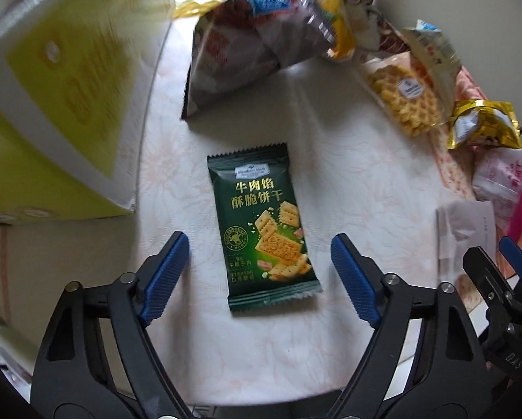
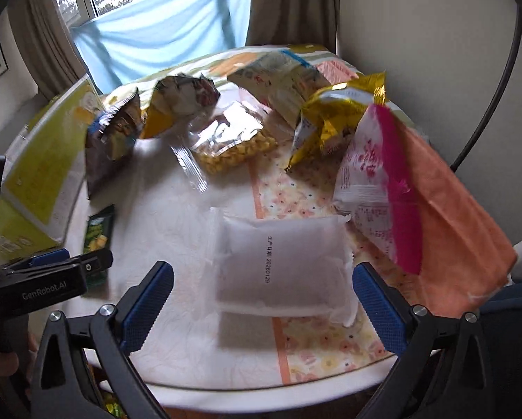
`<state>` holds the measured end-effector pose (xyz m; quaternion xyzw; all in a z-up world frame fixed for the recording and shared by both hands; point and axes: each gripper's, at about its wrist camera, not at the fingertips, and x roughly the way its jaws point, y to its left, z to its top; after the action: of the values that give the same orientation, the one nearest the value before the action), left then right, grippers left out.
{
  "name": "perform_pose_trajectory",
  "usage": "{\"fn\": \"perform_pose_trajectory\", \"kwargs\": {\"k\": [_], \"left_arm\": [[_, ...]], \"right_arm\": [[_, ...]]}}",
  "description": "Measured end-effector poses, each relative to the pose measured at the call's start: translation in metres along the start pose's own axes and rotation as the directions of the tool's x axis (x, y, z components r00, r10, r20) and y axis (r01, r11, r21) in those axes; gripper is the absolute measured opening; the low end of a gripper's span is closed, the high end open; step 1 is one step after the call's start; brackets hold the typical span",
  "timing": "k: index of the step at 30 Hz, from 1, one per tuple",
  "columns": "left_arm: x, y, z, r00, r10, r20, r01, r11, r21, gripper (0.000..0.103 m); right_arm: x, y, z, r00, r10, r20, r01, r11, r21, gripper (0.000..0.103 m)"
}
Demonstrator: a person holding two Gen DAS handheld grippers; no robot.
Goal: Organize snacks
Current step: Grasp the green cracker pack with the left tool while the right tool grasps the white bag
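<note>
A dark green cracker packet (image 1: 261, 223) lies flat on the white round table (image 1: 348, 174). My left gripper (image 1: 261, 272) hangs over its near half, blue pads (image 1: 166, 276) standing apart on either side and touching nothing. A white pillow packet (image 2: 278, 265) with a printed date lies near the table's front edge. My right gripper (image 2: 262, 305) straddles its near end, jaws wide, pads clear of it. The green packet (image 2: 98, 234) and the left gripper (image 2: 51, 269) also show at the left of the right wrist view. The right gripper (image 1: 505, 279) shows at the right edge of the left wrist view.
A yellow-green carton (image 1: 61, 87) stands at the table's left. Behind lie a large dark bag (image 1: 247, 45), a clear bag of yellow snacks (image 2: 233, 139), a gold bag (image 2: 330, 118), a white-and-pink bag (image 2: 369, 174) and an orange wrapper (image 2: 449, 216). A wall and curtains close the far side.
</note>
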<state>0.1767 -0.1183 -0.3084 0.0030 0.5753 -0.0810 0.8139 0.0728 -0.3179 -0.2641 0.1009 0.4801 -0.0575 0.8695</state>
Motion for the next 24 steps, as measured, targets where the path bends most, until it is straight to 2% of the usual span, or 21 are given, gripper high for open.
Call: {"fn": "perform_pose_trajectory", "kwargs": {"k": [4, 9, 10, 12, 13, 20, 24], "left_arm": [[0.005, -0.011, 0.000, 0.999, 0.049, 0.015, -0.050, 0.996, 0.071, 0.077], [0.005, -0.014, -0.001, 0.999, 0.043, 0.027, -0.045, 0.996, 0.079, 0.072], [0.004, -0.015, -0.001, 0.999, 0.042, 0.026, -0.044, 0.996, 0.083, 0.069], [0.002, -0.018, -0.001, 0.999, 0.035, 0.025, -0.037, 0.995, 0.095, 0.048], [0.002, -0.023, 0.000, 0.999, 0.031, 0.024, -0.033, 0.994, 0.104, 0.045], [0.001, -0.029, 0.004, 1.000, 0.028, 0.009, -0.029, 0.993, 0.111, 0.043], [0.001, -0.026, 0.003, 1.000, 0.022, 0.004, -0.023, 0.994, 0.108, 0.043]], "right_arm": [[0.006, 0.000, -0.002, 0.999, -0.046, 0.011, 0.046, 0.999, -0.002, 0.102], [0.017, -0.001, -0.003, 0.998, -0.065, -0.004, 0.065, 0.998, -0.016, 0.102], [0.018, 0.000, -0.002, 0.998, -0.067, -0.005, 0.067, 0.998, -0.022, 0.102], [0.022, 0.001, -0.001, 0.997, -0.075, -0.010, 0.075, 0.997, -0.036, 0.102], [0.024, 0.002, 0.000, 0.997, -0.079, -0.012, 0.079, 0.996, -0.039, 0.102], [0.034, 0.002, 0.002, 0.997, -0.066, -0.043, 0.063, 0.996, -0.060, 0.103], [0.042, 0.011, 0.001, 0.992, -0.107, -0.061, 0.099, 0.988, -0.119, 0.103]]}}
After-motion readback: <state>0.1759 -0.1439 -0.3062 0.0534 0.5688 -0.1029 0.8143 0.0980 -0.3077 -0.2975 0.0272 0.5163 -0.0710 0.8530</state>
